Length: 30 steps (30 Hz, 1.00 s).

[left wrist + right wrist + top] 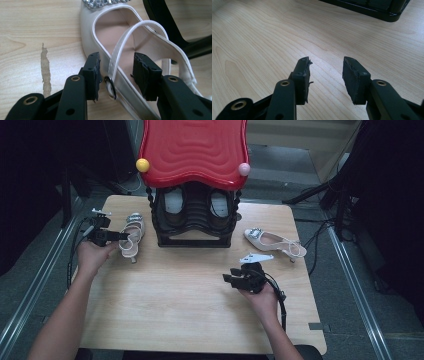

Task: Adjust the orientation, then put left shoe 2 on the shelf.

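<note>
At table left, left gripper (pixel 121 236) is positioned at the white shoe (pixel 131 235), jaws apart, straddling its side rim and strap (pixel 120 50); pads are not pressed on it. Right gripper (pixel 231 278) is held over bare table (pixel 175 290), jaws apart, nothing between. Second shoe (pixel 275 242) is seen right of the rack (pixel 195 220).

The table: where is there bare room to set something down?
The widest bare wood of the table lies between the two forearms, in front of the black rack. It is crowded near the left shoe and left gripper, and around the right shoe.
</note>
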Each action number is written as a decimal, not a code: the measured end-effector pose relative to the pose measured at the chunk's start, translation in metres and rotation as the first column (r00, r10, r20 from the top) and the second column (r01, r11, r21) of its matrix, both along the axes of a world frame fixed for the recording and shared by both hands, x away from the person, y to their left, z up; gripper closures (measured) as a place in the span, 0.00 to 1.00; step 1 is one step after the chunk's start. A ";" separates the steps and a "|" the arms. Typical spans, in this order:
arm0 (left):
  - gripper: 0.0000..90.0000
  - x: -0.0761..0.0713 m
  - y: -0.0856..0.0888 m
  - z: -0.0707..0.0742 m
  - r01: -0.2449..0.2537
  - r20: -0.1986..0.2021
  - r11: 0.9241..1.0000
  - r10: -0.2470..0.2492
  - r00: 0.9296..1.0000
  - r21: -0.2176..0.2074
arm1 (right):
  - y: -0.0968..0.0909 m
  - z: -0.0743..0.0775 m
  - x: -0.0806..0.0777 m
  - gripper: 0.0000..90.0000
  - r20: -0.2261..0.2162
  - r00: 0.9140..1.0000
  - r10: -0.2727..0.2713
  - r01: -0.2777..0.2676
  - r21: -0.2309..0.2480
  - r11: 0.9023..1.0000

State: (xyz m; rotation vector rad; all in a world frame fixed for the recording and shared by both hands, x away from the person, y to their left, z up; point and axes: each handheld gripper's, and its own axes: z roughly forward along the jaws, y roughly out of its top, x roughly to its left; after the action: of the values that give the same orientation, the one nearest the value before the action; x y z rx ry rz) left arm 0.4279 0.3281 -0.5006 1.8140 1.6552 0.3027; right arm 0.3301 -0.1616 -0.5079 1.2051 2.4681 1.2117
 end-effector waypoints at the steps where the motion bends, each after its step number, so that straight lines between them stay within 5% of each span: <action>1: 0.65 0.001 -0.001 -0.001 0.000 0.002 1.000 0.000 1.000 -0.001 | 0.000 0.000 0.000 0.65 0.000 1.000 0.002 -0.002 0.000 1.000; 6: 0.69 0.005 -0.003 -0.006 -0.030 0.010 0.999 0.030 0.999 0.023 | 0.001 0.000 0.000 0.65 0.003 1.000 0.004 -0.004 0.000 1.000; 11: 0.90 0.006 -0.003 -0.005 -0.062 -0.004 0.995 0.062 0.998 0.081 | 0.002 -0.001 0.000 0.65 0.004 1.000 0.011 -0.011 -0.004 1.000; 15: 0.94 0.008 -0.004 -0.002 -0.070 -0.017 0.993 0.072 0.997 0.098 | 0.002 -0.001 0.000 0.66 0.007 1.000 0.011 -0.011 -0.004 1.000; 18: 0.94 0.008 -0.001 0.004 -0.084 -0.014 0.995 0.085 0.996 0.051 | 0.001 0.000 -0.001 0.66 0.007 1.000 0.006 -0.006 0.003 1.000; 24: 0.94 0.008 0.004 0.017 -0.083 -0.027 0.996 0.084 0.996 0.041 | 0.002 0.001 -0.002 0.66 0.016 1.000 0.019 -0.019 0.000 1.000; 30: 0.94 0.004 0.007 0.037 -0.094 0.005 0.995 0.094 0.996 -0.018 | 0.001 0.001 -0.002 0.66 0.015 1.000 0.014 -0.014 0.004 1.000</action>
State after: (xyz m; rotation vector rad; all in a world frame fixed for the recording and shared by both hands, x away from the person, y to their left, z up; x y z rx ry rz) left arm 0.4324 0.3351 -0.4639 1.7237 1.7364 0.3329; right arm 0.3285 -0.1608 -0.5066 1.1775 2.4685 1.2253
